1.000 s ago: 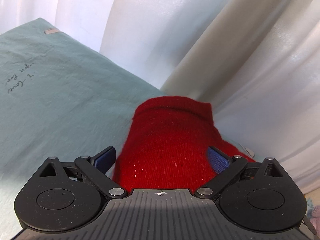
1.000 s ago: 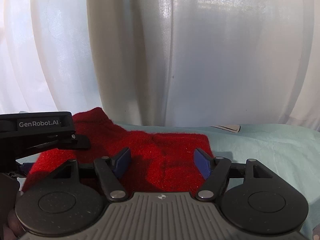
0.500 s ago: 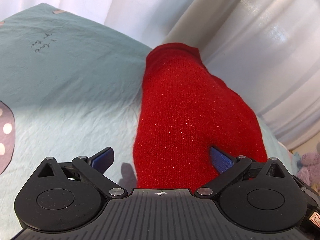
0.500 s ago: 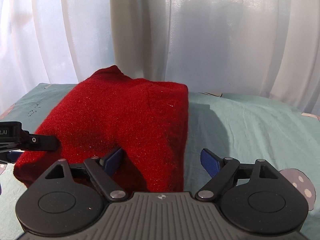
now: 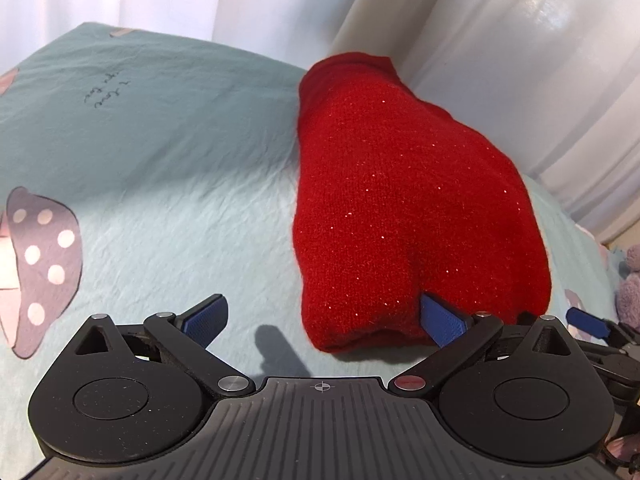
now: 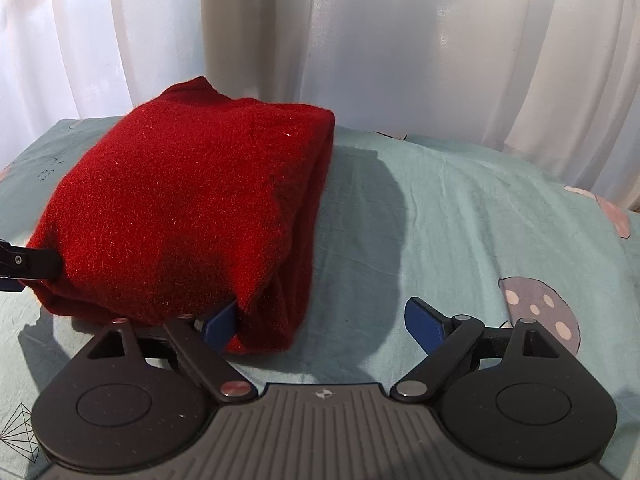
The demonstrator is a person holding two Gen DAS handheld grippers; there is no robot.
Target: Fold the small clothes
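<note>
A red knit garment (image 5: 400,200) lies folded in a thick bundle on the pale teal bed sheet (image 5: 160,160). My left gripper (image 5: 324,320) stands open at its near edge. Its right fingertip (image 5: 442,320) touches the fold and its left one hangs over bare sheet. In the right wrist view the same garment (image 6: 188,208) fills the left half. My right gripper (image 6: 322,325) is open with its jaws opening. Its left fingertip (image 6: 220,326) rests against the garment's near right corner, with only that corner between the pads. Part of the left gripper (image 6: 28,264) shows at the left edge.
White curtains (image 6: 400,60) hang right behind the bed's far edge. The sheet bears mushroom prints (image 5: 40,264) (image 6: 540,312) and some handwriting (image 5: 104,88). A purple plush toy (image 5: 630,280) sits off the bed at the right. Bare sheet lies to the right of the garment (image 6: 460,220).
Both grippers have drawn back toward the near edge, so the whole folded garment now shows instead of filling the jaws. The right jaws have widened and no longer straddle the cloth.
</note>
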